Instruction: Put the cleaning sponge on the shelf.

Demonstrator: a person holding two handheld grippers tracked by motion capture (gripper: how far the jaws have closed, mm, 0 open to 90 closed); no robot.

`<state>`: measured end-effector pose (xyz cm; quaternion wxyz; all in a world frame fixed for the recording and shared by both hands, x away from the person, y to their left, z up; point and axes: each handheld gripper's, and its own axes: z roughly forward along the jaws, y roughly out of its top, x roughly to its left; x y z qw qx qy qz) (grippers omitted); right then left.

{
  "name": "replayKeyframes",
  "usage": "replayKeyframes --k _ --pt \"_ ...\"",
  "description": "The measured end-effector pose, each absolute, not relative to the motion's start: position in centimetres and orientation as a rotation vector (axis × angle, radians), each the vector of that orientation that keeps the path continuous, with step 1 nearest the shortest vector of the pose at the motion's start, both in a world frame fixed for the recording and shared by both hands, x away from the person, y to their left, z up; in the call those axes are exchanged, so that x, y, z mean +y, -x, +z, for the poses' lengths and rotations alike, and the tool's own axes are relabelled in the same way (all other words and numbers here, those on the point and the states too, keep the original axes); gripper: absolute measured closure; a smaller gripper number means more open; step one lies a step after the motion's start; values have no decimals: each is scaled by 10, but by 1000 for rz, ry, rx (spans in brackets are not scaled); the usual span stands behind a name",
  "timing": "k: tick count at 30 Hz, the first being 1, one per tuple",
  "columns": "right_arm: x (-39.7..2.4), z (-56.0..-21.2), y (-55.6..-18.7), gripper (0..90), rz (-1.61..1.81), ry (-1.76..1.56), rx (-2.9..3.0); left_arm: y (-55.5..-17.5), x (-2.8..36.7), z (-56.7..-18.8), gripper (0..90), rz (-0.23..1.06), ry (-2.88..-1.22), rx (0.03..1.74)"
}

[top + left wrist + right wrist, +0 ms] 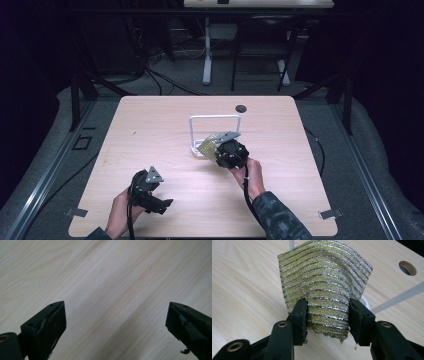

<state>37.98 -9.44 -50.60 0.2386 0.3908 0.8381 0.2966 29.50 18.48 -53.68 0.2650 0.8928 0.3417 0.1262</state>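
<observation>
A yellow scouring pad with silver stripes (324,282) is pinched between the two black jaws of my right gripper (327,315), and it bends upward above them. From above, the pad (206,146) and my right gripper (212,150) are at the foot of a white wire frame (215,117) in the middle of the wooden table (150,130). My left gripper (162,205) rests low near the front left, held in a hand. Its jaws stand wide apart over bare wood, so my left gripper (115,320) holds nothing.
A dark round hole (241,108) sits in the tabletop behind the frame, and the hole (407,267) also appears at the upper right of the right gripper view. A white rod of the frame (397,298) runs past the pad. Desk legs and cables stand beyond the table.
</observation>
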Motion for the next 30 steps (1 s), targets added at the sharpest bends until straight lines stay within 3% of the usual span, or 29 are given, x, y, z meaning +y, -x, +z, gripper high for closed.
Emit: replayKeyframes --k 30 --pt "-78 -529 -419 470 743 -1132 2274 -297 180 -538 33 325 -2435 896"
